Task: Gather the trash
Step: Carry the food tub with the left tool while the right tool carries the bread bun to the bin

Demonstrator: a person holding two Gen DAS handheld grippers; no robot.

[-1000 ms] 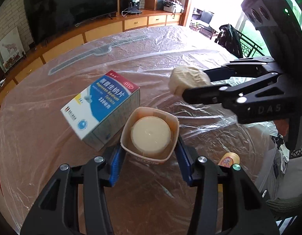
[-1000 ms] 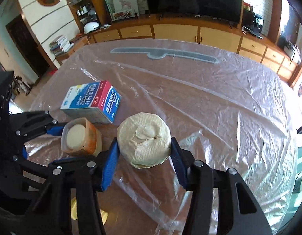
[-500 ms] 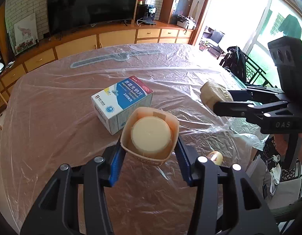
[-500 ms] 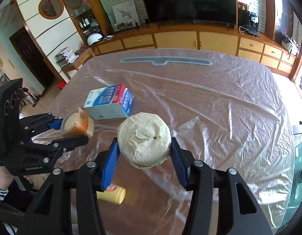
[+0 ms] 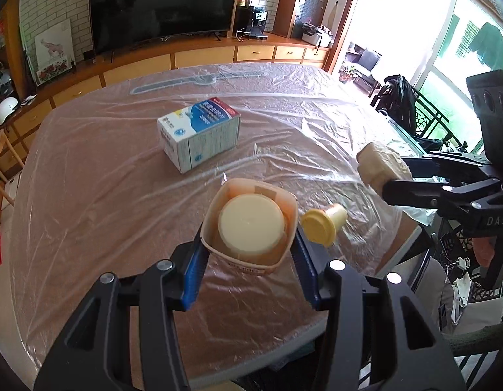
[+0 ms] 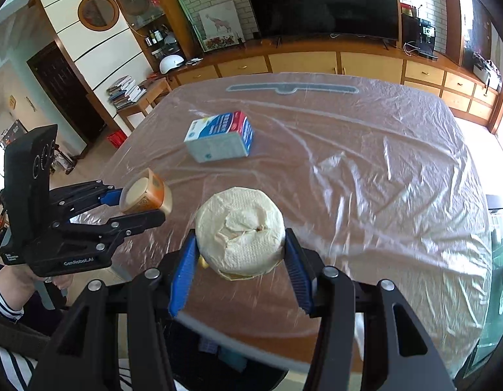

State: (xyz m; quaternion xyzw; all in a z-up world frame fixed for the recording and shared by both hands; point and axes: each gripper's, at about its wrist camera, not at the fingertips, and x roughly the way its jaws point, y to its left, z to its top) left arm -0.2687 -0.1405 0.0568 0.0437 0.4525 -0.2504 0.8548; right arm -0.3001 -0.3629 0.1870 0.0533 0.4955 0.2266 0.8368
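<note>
A: On the table, under its wrinkled plastic sheet, what is the biggest loose thing?

B: The blue, white and red box. In the left wrist view it lies flat at about eleven o'clock from the cup, well apart from both tongs.

A: And the tongs themselves?

B: The right gripper has its blue pads pinching a squat roll of paper from both sides, held clear above the near edge of the table. In the left wrist view that roll sits at three o'clock.

A: The left one?

B: The left gripper is pressed onto an orange cup with a pale round lid, its mouth turned toward the camera. In the right wrist view it shows at nine o'clock, with a hand in a striped sleeve behind it.

A: Anything smaller?

B: A little yellow bottle lies on its side on the sheet, just beside the cup at three o'clock.
</note>
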